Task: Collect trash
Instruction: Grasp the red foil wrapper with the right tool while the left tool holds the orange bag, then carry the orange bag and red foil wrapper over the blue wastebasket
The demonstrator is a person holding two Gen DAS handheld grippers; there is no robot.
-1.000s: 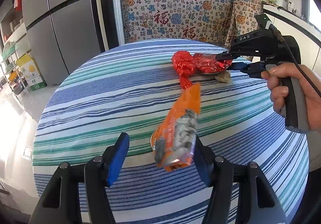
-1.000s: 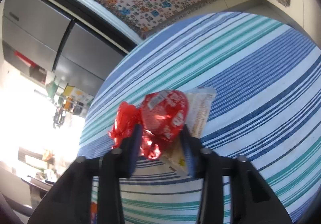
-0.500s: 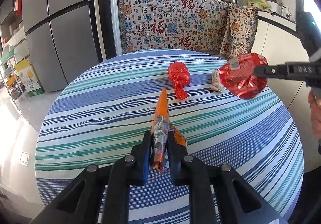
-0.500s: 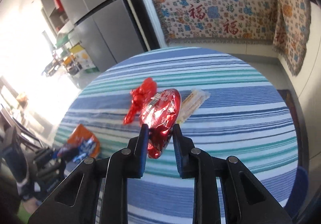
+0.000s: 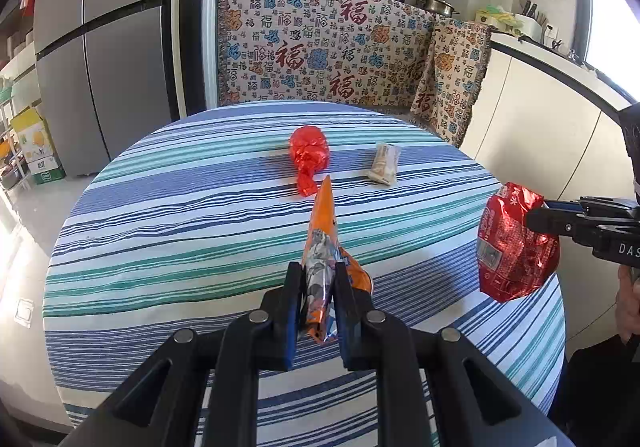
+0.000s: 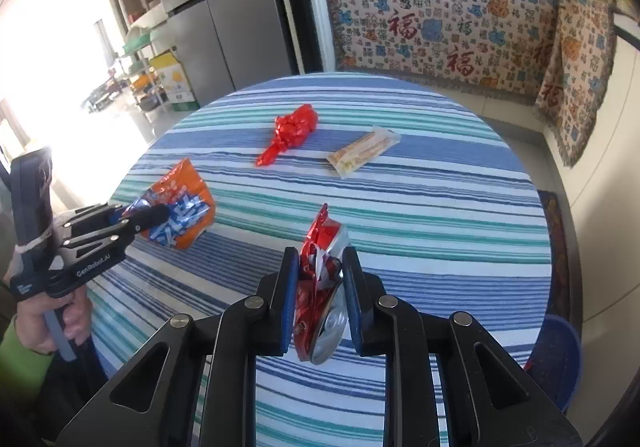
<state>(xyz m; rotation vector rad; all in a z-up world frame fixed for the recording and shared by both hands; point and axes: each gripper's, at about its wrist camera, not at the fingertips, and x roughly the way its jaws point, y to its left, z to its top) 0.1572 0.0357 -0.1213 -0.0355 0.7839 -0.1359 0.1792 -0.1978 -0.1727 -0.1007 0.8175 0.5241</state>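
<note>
Trash pieces: four snack wrappers, two held up in grippers and two lying on the round table (image 5: 168,207) with the blue, teal and white striped cloth.
Orange packet (image 5: 322,243): clenched between the pads of the left gripper (image 5: 318,299), lifted off the cloth, narrow end pointing away from the camera.
Red foil bag (image 6: 320,267): pinched in the right gripper (image 6: 320,295), raised above the table's near part; silver inner lining shows at its lower end.
Crumpled red wrapper (image 5: 309,157): lying on the far half of the table.
Pale clear wrapper (image 5: 385,163): lying just to the right of the crumpled red wrapper, apart from it.
Only in left wrist view: the red foil bag seen broadside, hanging at the right edge over the table rim.
Only in right wrist view: the orange packet's printed face with blue and white lettering, the hand (image 6: 48,327) with a green sleeve gripping the left tool, and a blue basket (image 6: 556,359) on the floor beside the table.
Grippers: two, both clamped on trash.
</note>
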